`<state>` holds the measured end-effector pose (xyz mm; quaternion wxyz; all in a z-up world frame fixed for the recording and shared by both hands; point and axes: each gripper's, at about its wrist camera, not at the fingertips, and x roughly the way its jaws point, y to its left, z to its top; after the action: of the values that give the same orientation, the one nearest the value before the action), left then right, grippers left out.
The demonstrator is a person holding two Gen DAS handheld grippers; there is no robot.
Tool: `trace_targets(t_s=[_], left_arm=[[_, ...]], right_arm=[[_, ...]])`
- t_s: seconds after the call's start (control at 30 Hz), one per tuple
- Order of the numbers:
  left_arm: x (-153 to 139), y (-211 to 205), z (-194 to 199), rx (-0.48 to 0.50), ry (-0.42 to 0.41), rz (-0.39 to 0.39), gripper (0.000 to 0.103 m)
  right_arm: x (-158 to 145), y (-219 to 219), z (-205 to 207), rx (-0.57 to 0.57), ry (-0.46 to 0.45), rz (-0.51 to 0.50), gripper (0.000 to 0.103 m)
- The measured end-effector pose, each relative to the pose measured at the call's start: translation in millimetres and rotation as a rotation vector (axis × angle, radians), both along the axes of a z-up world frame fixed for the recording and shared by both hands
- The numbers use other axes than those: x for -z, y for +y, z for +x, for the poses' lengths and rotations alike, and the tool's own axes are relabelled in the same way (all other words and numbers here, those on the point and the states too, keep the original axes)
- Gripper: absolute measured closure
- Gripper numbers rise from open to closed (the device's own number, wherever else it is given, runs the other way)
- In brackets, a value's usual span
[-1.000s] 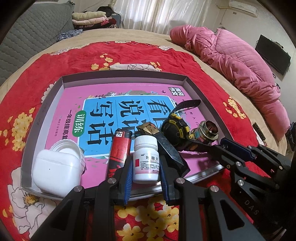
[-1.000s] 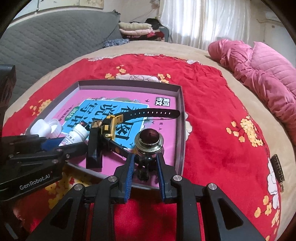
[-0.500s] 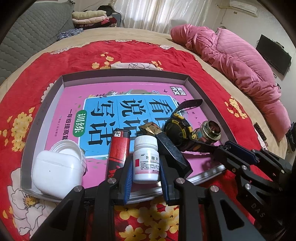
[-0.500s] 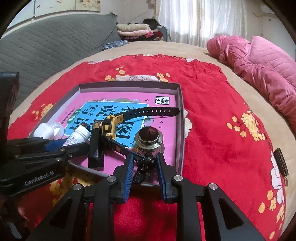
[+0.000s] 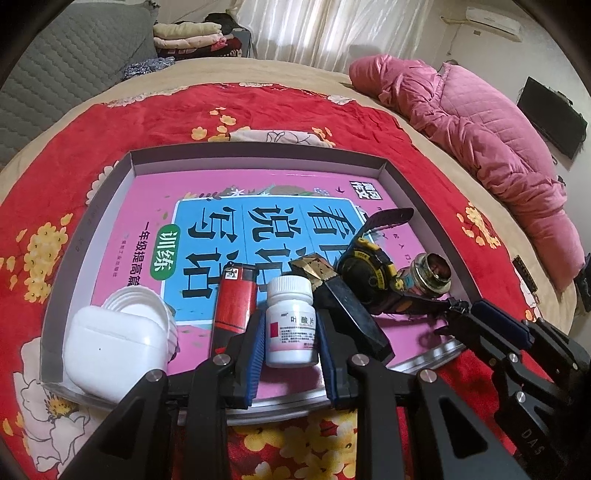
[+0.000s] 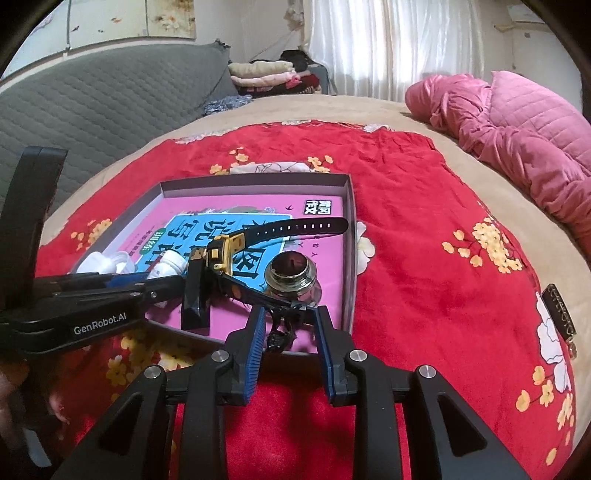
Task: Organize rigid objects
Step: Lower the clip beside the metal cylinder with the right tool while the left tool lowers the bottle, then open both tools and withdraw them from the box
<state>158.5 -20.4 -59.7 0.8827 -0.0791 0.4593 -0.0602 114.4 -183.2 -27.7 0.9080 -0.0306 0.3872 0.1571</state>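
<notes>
A grey tray (image 5: 258,157) lined with a pink book lies on the red bedspread. In it lie a white earbud case (image 5: 110,347), a white lid (image 5: 136,301), a red lighter (image 5: 236,299), a white pill bottle (image 5: 290,321), a black block (image 5: 351,314), a black-and-yellow watch (image 5: 365,269) and a small glass ink bottle (image 5: 430,273). My left gripper (image 5: 290,332) straddles the pill bottle, its pads at or just off the bottle's sides. My right gripper (image 6: 290,317) is open, just short of the ink bottle (image 6: 293,277), over the watch strap (image 6: 258,291) and the tray's near rim (image 6: 347,258).
A pink quilt (image 5: 480,129) lies at the bed's right side. A grey padded headboard (image 6: 92,99) stands at the left, with folded clothes (image 5: 192,35) behind. A small dark tag (image 6: 561,310) lies on the spread at the right. Red spread surrounds the tray.
My right gripper has drawn back from the ink bottle and its fingers have spread wider. The bottle stays in the tray. My left gripper and the pill bottle have not moved.
</notes>
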Motion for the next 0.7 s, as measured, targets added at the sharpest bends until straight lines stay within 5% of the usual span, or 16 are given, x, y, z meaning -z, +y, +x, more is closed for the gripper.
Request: trace_targets(t_s=[0.7], left_arm=[[-0.7, -4.0, -3.4, 0.012, -0.008, 0.036, 0.076]], right_arm=[[-4.0, 4.7, -3.4, -0.01, -0.021, -0.017, 0.074]])
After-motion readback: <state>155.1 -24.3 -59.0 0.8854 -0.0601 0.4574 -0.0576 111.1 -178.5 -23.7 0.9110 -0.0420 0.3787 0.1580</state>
